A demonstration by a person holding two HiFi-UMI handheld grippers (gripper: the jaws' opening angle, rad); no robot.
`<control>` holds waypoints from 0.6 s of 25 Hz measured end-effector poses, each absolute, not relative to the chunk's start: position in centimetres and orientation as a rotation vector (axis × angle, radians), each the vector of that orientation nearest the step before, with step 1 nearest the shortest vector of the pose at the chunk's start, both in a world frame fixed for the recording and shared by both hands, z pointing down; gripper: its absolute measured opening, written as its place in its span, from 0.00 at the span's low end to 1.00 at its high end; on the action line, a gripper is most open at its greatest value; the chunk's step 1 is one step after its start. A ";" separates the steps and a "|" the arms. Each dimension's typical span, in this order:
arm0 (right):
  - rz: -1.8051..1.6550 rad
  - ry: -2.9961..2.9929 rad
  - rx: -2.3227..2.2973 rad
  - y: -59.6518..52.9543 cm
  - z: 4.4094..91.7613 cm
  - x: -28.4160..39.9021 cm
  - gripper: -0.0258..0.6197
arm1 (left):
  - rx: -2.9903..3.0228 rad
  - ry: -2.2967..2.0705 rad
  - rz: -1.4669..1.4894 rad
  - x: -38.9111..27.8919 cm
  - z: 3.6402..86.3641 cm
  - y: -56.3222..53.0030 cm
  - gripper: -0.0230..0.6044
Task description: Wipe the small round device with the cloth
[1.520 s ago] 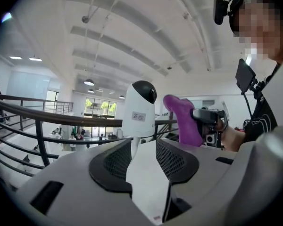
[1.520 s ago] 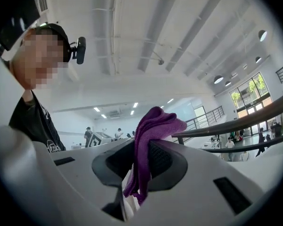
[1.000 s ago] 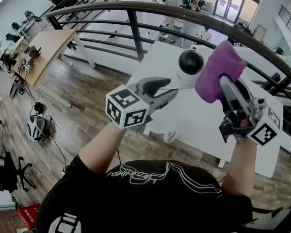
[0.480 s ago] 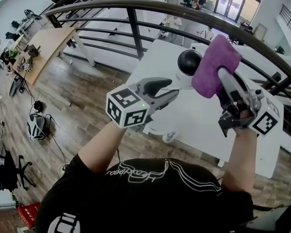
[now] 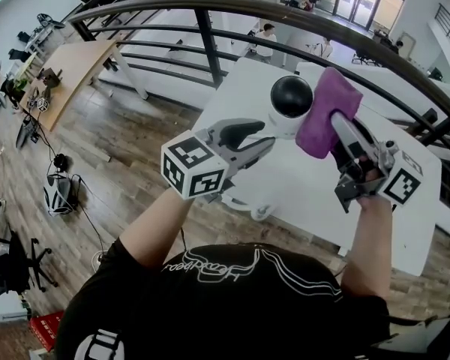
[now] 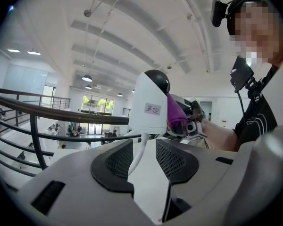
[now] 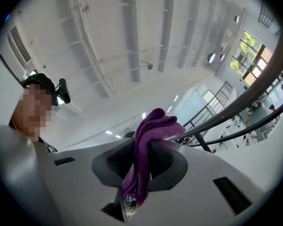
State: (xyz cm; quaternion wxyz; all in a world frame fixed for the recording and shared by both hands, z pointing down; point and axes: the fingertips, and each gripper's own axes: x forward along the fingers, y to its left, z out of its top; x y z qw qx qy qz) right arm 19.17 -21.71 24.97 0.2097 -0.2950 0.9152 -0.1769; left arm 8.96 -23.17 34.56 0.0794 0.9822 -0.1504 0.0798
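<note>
Setting: open hall seen from above, with a dark metal railing (image 5: pixel 210 10) curving across, a wooden floor (image 5: pixel 97 148) beneath it and a white table (image 5: pixel 300 178) on that floor. Item one, the small round device (image 5: pixel 291 103): white body with a black dome, held in the air beyond the railing and resting on nothing. Your left tongs (image 5: pixel 266 137) are clamped on its white stem and base plate, which run down between the dark pads (image 6: pixel 118 161) in the left gripper view. From the head view that stem is hidden behind the tongs. A small label on the white body is too small to read. Item two, the purple cloth (image 5: pixel 326 111): folded, pinched between the pads of your right tongs (image 5: pixel 336 126) and bunched up past their tips, which it covers in the head view. The cloth lies against the right side of the device, just below the dome. In the right gripper view the cloth (image 7: pixel 148 145) blocks nearly all of the device, leaving only a dark rounded edge behind it.
</note>
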 end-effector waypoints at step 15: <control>-0.663 2.521 -0.856 -23.2 31.2 20.1 0.14 | 2.950 -0.452 0.159 8.9 34.4 -24.0 0.28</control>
